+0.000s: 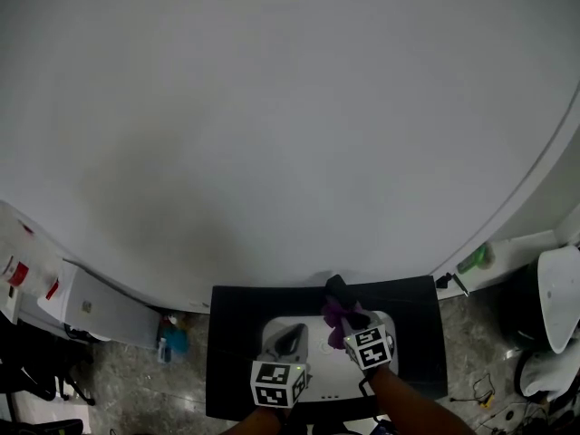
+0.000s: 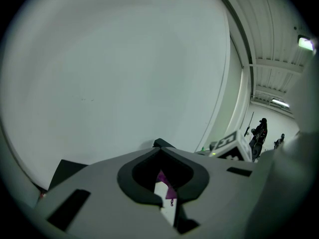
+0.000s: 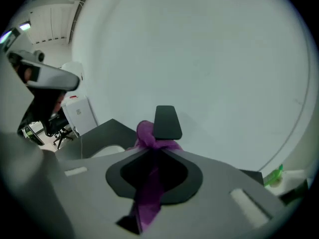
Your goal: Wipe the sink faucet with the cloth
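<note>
Clearly we are in the wiping step itself: the crumpled purple cloth is bunched up against the black, flat-topped sink faucet, which stands at the back edge of the white sink basin set in the black countertop, close to the plain white wall. From the head view, the cloth sits just in front of the faucet and touches its lower part, so we judge the wiping is under way but far from finished, with the top and far side of the faucet not yet covered. Next, we think the cloth needs to be dragged up and around the faucet body with light pressure, the grip kept firm so the fabric does not slip out. Our right gripper has its jaws pressed together on the cloth, pinching a strip of it that runs back between the jaws while the loose bunch spills out past the tips onto the faucet. Our left gripper has its jaws closed tip to tip with nothing between them; only a thin slit behind the tips shows a sliver of white basin and a scrap of purple beyond. It hangs over the basin beside the right gripper, touching neither cloth nor faucet as far as we can tell.
</note>
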